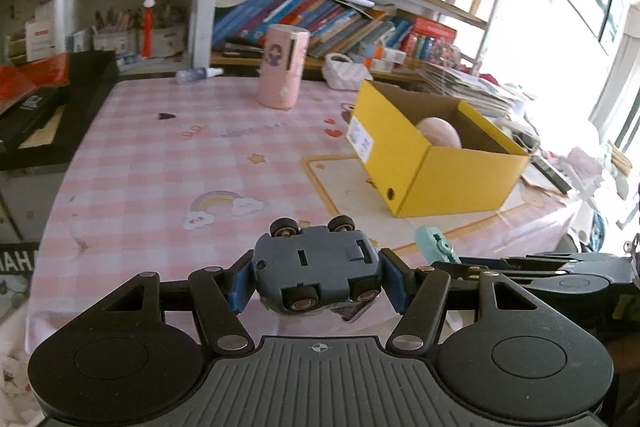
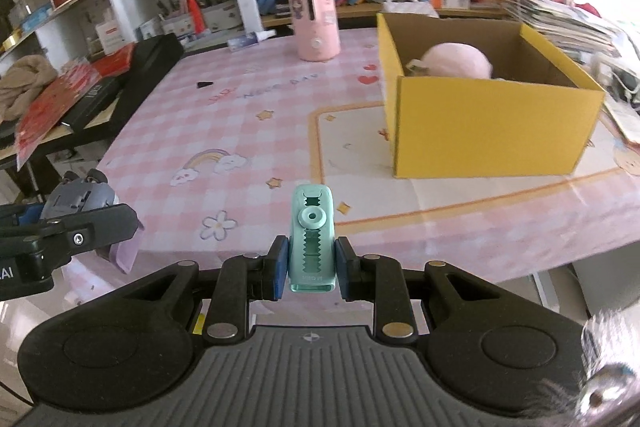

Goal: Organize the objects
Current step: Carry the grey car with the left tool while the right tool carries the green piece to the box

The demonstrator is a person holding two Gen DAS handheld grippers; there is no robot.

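Note:
My left gripper point(image 1: 318, 281) is shut on a grey toy car point(image 1: 316, 265), held upside down with its wheels up, above the near edge of the pink checked table point(image 1: 160, 163). My right gripper point(image 2: 311, 269) is shut on a mint green sharpener-like gadget point(image 2: 311, 235), also above the near table edge. The gadget shows in the left wrist view point(image 1: 436, 247) just right of the car. The car shows in the right wrist view point(image 2: 78, 197) at far left. An open yellow cardboard box point(image 1: 452, 183) stands on the table's right side with a pink round plush point(image 1: 438, 131) inside; it also shows in the right wrist view point(image 2: 492, 127).
A pink cylindrical container point(image 1: 283, 67) stands at the table's far side. A small bottle point(image 1: 198, 74) lies near the back edge. Black boxes point(image 1: 44, 107) with red papers sit to the left. Bookshelves point(image 1: 340, 15) fill the back. Stacked papers point(image 1: 468, 87) lie behind the box.

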